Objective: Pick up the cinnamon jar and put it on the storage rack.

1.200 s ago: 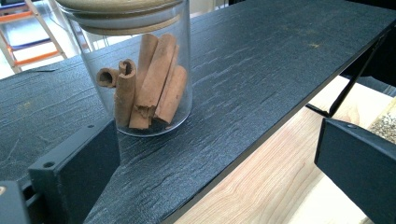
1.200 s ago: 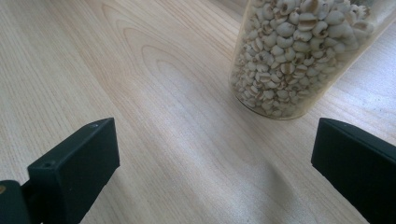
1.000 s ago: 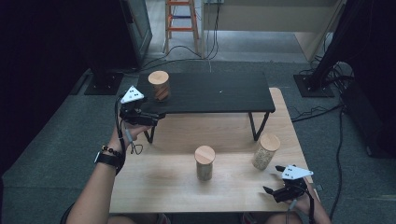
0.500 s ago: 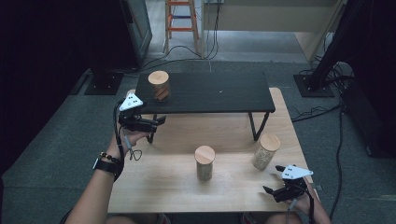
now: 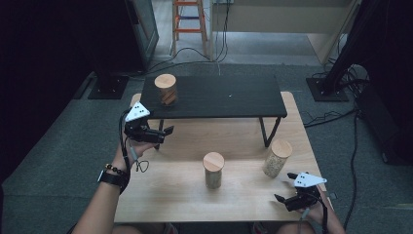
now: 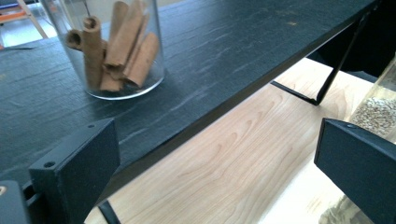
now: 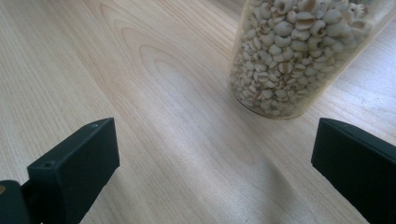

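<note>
With both sets of jaws wide, we would clasp the smooth, breakable, grain-heavy glass jar, at one o'clock of our right gripper, mid-wall.

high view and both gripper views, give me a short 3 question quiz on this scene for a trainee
1. True or false: the jar of cinnamon sticks stands on the black shelf.
2. Which jar does the right gripper face? A) cinnamon sticks B) pale grains C) an empty jar
3. Fill in: the jaws of the left gripper stand ____, with nothing between them.

Key
1. True; it stands near the shelf's left end.
2. B; the jar of pale grains stands on the wooden table, just ahead of the open jaws.
3. open
</note>
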